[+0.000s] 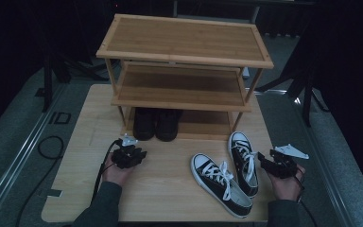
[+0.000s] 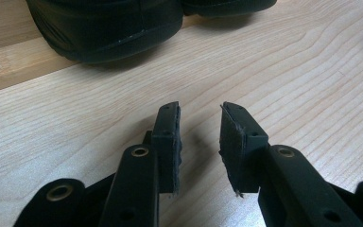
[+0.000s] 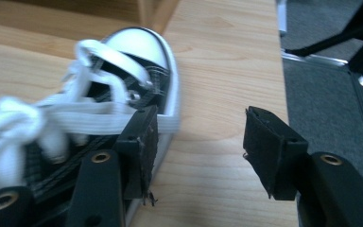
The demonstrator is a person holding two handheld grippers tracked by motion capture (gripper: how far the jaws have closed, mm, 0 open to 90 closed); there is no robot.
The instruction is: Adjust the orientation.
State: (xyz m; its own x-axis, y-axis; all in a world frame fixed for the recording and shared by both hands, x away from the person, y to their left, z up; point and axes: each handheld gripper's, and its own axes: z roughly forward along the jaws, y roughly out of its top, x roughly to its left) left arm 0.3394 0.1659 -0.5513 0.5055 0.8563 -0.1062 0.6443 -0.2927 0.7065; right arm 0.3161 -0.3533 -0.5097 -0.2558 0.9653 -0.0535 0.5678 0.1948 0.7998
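Bamboo shoe rack (image 1: 184, 52) is already holding two black shoes (image 1: 155, 124) on its bottom shelf; two canvas sneakers (image 1: 231, 177) are waiting on the bench (image 1: 160, 189). Left hand-held gripper (image 2: 199, 142) is hovering, jaws apart, empty. Right hand-held gripper (image 3: 198, 151) is gaping beside one sneaker (image 3: 123, 85), gripping nothing.

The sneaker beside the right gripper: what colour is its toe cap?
White. The sneaker has a white toe cap, clearest in the right gripper view.

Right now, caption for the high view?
Open grippers flank two sneakers before a rack.
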